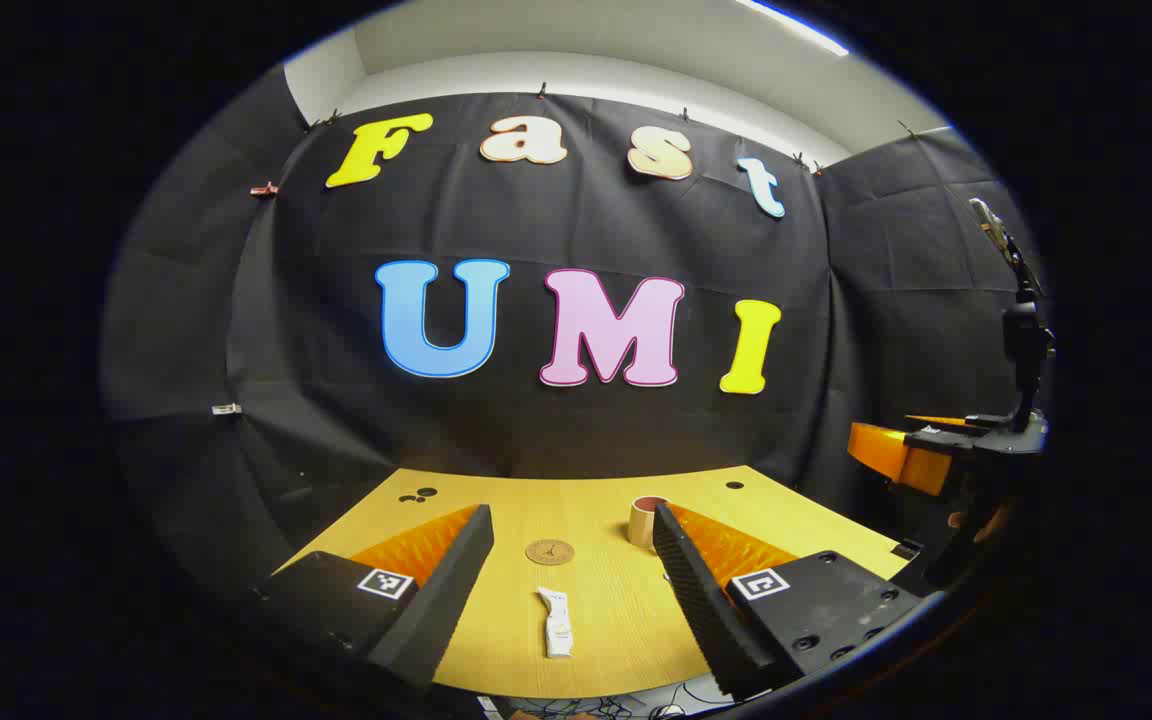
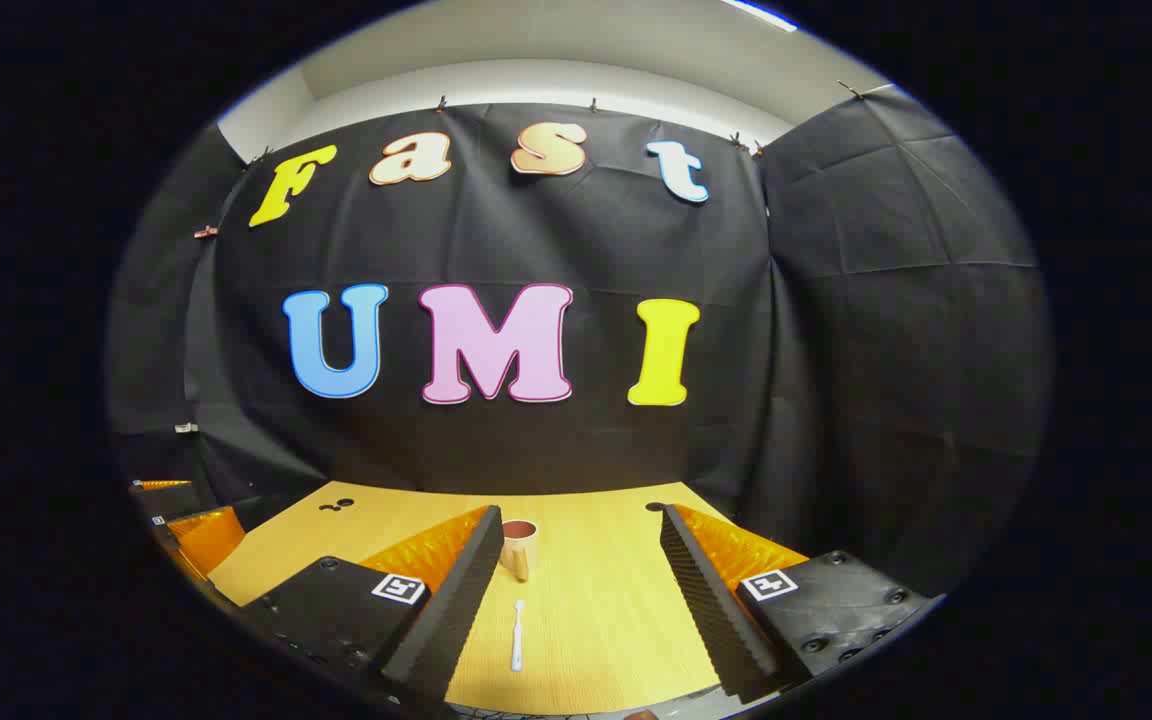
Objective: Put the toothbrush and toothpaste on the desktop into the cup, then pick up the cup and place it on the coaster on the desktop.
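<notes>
On the wooden desktop (image 1: 596, 620) a white toothpaste tube (image 1: 557, 622) lies near the front edge, between the fingers of my open left gripper (image 1: 571, 560). A round brown coaster (image 1: 549, 551) lies beyond the tube. The tan cup (image 1: 645, 521) stands upright to the right, partly behind the left gripper's right finger. In the right gripper view a white toothbrush (image 2: 517, 634) lies lengthwise on the desktop (image 2: 596, 600), with the cup (image 2: 518, 547) just beyond it by the left finger. My right gripper (image 2: 576, 570) is open and holds nothing; it also shows at the far right of the left gripper view (image 1: 921, 450).
Small dark holes (image 1: 418, 494) mark the desktop's back left, and another hole (image 1: 734, 485) sits at its back right. Black cloth walls close the booth behind and on both sides. A camera stand (image 1: 1021, 340) rises at the far right.
</notes>
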Motion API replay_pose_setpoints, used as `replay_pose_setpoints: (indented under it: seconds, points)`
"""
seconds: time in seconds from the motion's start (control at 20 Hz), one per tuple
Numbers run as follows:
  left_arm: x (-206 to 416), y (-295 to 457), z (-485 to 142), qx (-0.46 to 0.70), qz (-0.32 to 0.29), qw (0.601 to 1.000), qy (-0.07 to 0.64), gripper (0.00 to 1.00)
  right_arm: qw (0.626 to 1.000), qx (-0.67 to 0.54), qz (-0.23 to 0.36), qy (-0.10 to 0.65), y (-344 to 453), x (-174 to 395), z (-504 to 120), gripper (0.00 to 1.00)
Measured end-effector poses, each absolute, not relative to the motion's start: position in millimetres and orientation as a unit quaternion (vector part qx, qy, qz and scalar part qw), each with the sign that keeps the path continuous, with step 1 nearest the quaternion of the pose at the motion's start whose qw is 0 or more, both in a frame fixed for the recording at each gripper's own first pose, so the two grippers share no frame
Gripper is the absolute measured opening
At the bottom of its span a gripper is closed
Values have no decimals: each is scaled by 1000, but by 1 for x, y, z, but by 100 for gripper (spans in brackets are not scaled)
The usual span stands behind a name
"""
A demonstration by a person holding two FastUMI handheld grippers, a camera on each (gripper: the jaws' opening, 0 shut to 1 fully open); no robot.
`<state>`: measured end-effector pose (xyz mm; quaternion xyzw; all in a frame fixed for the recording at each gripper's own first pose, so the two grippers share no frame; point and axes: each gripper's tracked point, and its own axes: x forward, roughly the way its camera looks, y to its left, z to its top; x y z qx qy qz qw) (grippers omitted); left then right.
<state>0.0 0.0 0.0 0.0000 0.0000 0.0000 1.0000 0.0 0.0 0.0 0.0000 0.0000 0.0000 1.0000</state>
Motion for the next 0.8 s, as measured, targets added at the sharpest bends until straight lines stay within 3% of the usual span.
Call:
replay_pose_setpoints:
  seconds: [0.8]
  points:
    - [68, 1, -31, 9, 34, 998, 51, 100, 995, 6, 85, 47, 34, 83, -36, 96]
